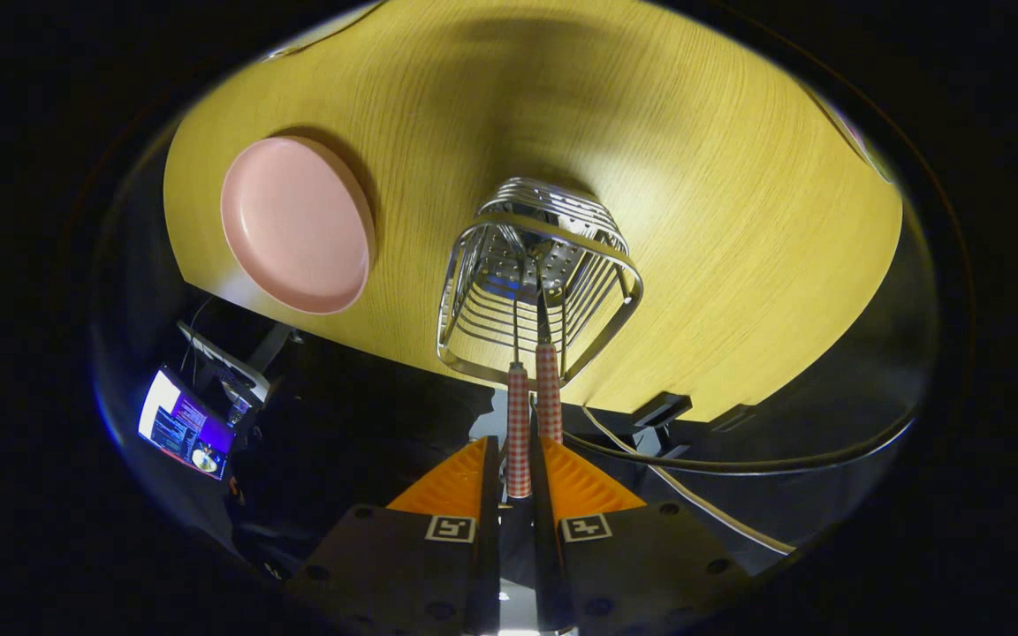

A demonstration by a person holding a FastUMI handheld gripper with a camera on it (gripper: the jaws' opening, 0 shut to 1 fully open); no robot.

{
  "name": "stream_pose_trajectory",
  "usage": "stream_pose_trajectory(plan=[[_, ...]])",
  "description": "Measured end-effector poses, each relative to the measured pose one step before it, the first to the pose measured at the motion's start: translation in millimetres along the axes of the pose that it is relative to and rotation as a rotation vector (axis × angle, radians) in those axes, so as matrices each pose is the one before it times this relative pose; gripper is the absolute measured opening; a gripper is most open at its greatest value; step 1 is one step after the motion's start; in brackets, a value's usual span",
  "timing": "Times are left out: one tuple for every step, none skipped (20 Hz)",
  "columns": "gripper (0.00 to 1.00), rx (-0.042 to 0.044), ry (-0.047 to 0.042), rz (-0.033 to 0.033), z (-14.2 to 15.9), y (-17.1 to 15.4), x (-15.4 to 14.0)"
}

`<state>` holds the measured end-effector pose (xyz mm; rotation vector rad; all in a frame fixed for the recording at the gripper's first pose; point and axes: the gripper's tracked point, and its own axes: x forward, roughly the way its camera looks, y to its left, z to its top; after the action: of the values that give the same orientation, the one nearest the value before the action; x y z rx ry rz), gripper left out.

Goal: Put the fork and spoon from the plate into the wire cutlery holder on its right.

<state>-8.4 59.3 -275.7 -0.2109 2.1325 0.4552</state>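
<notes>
Your gripper (516, 459) is clenched around a red-and-white checked handle (519, 428), both orange fingers (452, 481) pressing on it from either side. A second checked handle (549, 393) stands just beside the first, a little further ahead of the fingers; whether the pads touch it too you cannot tell. Both metal shafts run down into the wire cutlery holder (535, 274) straight ahead of the fingertips, their working ends hidden against its perforated floor, so which is the fork and which the spoon cannot be told. The holder stands upright on the yellow wooden table (739, 221). The pink plate (297, 225) lies ahead and to the left of the fingers, well apart from the holder, with nothing on it. A lit screen (184, 426) sits below the table edge to your left.
</notes>
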Motion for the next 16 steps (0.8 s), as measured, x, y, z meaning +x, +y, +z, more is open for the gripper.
stream_pose_trajectory(plan=[[0.22, -0.00652, -0.02796, 0.00384, 1.6, 0.02, -2.79], [0.23, -0.00455, -0.0309, 0.00921, 0.95, 0.17, -3.66], [0.23, -0.0029, -0.0357, 0.01198, -0.01, 1.79, -0.52], [0.28, -0.00872, -0.0376, 0.00716, 0.82, 0.78, -2.36], [0.31, -0.00711, -0.04106, 0.00823, 0.44, -1.53, -2.71], [0.39, -0.00405, -0.04065, 0.01562, -0.75, 1.13, -3.06], [0.4, 0.00241, -0.04639, 0.0126, -0.49, 1.49, -2.89], [0.4, 0.00409, -0.04935, 0.00786, 0.23, -0.03, -2.95], [0.4, 0.00116, -0.04881, 0.00387, -0.09, 0.39, -4.67], [0.47, 0.00094, -0.0471, 0.0094, -1.83, 1.07, -3.86], [0.56, -0.00087, -0.04597, 0.00193, -2.49, 1.09, -4.75], [0.71, -0.00052, -0.05149, 0.0086, -2.06, 1.05, -2.73], [0.74, 0.00353, -0.05427, 0.00707, -2.61, 2.77, -3.15], [0.75, -0.00027, -0.06057, -0.0025, 0.92, 1.7, -5.47], [0.81, -0.00135, -0.06108, -0.0056, 1.82, 2.77, -6.35], [1.0, -0.0062, -0.05439, -0.00822, 1.05, -0.2, -5.32]])
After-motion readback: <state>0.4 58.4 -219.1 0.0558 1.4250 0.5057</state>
